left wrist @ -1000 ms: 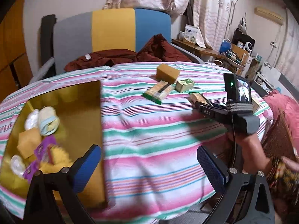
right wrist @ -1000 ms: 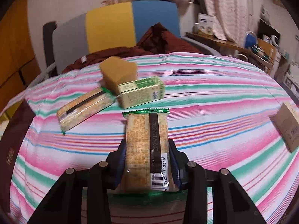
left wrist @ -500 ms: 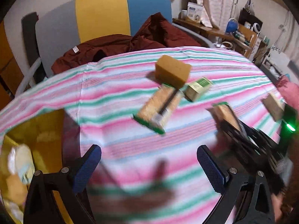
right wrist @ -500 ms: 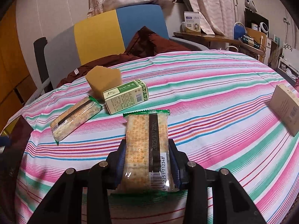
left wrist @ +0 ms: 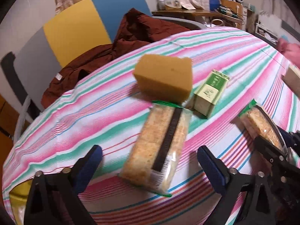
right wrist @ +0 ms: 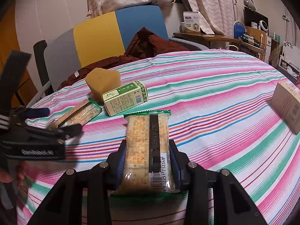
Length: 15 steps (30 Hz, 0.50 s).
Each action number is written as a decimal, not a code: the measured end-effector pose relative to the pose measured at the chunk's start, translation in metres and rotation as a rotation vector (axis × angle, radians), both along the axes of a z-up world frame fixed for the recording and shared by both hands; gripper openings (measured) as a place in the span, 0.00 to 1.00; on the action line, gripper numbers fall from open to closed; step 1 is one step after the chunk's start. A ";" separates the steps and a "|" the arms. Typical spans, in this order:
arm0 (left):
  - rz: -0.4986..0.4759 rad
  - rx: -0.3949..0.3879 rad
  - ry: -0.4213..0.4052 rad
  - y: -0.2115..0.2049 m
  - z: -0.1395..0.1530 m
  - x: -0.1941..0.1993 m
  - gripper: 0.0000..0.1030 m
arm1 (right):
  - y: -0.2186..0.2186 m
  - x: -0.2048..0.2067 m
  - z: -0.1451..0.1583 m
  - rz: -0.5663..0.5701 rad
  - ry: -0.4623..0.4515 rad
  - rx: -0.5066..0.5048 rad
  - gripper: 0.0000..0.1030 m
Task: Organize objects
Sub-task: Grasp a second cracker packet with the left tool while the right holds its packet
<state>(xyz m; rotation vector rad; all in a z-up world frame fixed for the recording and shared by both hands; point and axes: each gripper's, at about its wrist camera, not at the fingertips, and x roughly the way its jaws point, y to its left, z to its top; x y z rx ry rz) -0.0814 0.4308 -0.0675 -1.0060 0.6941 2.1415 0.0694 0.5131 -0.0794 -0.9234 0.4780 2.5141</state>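
Toward the striped tablecloth's near edge: L gripper closing round a loose cracker pack.
Pads not yet touching; centre across pack's width, squeeze lightly. R gripper pinches second cracker pack. Sponge, green carton just beyond.

The left gripper is closing around a cracker pack – the sponge lies at twelve o'clock.

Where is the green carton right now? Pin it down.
The green carton lies on the striped cloth, mid-left in the right wrist view, just in front of the sponge, with the loose cracker pack to its left.
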 end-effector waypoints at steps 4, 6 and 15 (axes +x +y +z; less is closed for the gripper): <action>0.031 0.080 -0.080 -0.008 -0.002 0.002 0.69 | 0.001 0.000 0.000 -0.001 0.007 -0.008 0.41; 0.047 0.100 -0.086 -0.011 0.000 0.006 0.63 | 0.001 0.000 0.000 -0.003 0.009 -0.011 0.41; 0.113 0.087 -0.055 -0.006 -0.001 0.003 0.88 | 0.001 0.000 0.000 -0.006 0.006 -0.005 0.41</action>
